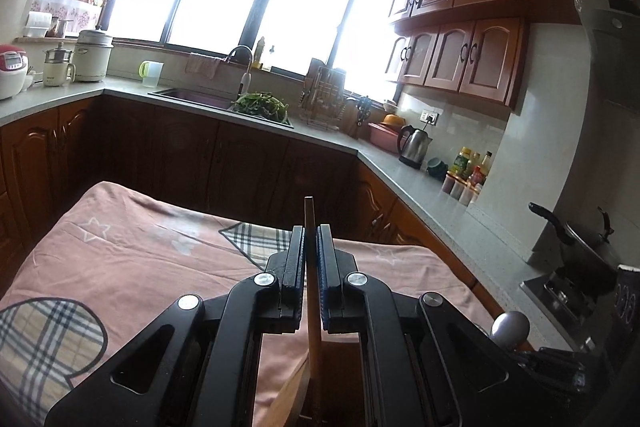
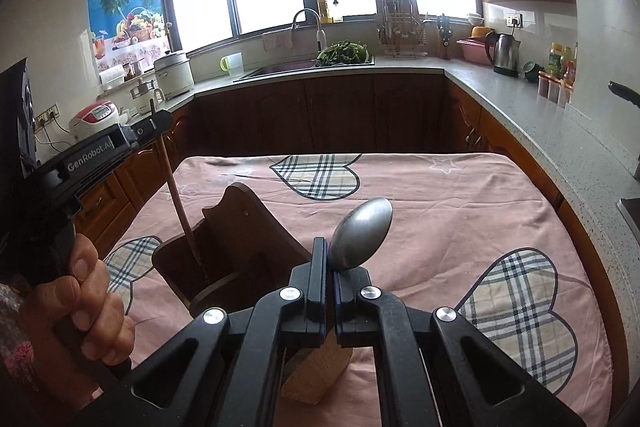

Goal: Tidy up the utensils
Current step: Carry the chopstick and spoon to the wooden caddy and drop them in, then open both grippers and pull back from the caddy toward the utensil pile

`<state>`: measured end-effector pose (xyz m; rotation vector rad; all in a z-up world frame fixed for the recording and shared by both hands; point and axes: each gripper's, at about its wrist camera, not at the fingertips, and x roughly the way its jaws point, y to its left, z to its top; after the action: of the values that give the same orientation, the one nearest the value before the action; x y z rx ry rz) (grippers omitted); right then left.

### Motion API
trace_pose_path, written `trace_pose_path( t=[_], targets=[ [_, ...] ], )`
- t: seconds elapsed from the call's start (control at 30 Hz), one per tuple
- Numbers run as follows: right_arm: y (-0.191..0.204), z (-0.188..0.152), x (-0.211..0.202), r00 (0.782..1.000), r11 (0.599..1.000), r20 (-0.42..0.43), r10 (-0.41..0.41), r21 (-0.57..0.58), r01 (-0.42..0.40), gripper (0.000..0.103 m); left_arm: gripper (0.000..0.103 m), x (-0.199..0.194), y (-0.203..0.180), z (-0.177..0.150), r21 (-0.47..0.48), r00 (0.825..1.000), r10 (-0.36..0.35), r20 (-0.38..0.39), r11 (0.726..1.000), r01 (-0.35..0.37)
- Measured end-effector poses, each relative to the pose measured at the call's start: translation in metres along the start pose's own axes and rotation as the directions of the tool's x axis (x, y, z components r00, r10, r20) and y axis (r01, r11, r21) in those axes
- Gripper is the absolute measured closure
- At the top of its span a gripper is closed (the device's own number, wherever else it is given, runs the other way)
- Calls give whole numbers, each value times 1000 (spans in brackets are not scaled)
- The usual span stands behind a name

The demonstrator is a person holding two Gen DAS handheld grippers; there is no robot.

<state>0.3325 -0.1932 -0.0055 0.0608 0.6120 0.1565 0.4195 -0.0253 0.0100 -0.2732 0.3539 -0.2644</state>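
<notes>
My left gripper (image 1: 310,233) is shut on a wooden chopstick (image 1: 311,291) and holds it nearly upright; in the right wrist view the same gripper (image 2: 154,125) shows at the left, with the chopstick (image 2: 180,205) reaching down into a dark wooden utensil holder (image 2: 236,247) on the table. My right gripper (image 2: 329,253) is shut on a metal spoon (image 2: 362,233), bowl up, just right of the holder. The spoon's bowl (image 1: 510,325) also shows at the lower right of the left wrist view. The spoon's handle is hidden below the fingers.
The table carries a pink cloth (image 2: 440,207) with plaid hearts. Wooden cabinets and a grey counter (image 2: 512,99) ring it, with a sink (image 2: 280,69), a kettle (image 2: 505,53), bottles and a rice cooker (image 2: 98,115). A pan on a stove (image 1: 576,259) stands at the right.
</notes>
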Motion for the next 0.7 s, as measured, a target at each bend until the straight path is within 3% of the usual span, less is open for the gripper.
trace_pose_path(
  t=[0.33,0.47,0.53,0.57,0.6,0.7],
  targets=[
    [-3,2,-2,1000,1000,-10,13,15,-12,96,97,5,2,-10,-2,999,12,-47,1000,-12],
    [-7,2,-2,1000,999,-15,20,33,-20,88,96,3,2,-10,5,998,13,-58,1000,-13],
    [-8,2,-4,999,999,-15,32,44,-32,79,90,3,2,-11,2,997,14,-74,1000,-14],
    [-9,2,-4,999,998,-13,36,48,-36,74,83,3,3,-12,-1,996,18,-82,1000,-19],
    [-9,2,-5,999,998,-13,36,49,-36,73,73,3,4,-12,-7,996,21,-89,1000,-22],
    [-9,1,-8,999,998,-11,44,55,-43,70,62,-1,8,-13,-26,995,19,-98,999,-21]
  ],
)
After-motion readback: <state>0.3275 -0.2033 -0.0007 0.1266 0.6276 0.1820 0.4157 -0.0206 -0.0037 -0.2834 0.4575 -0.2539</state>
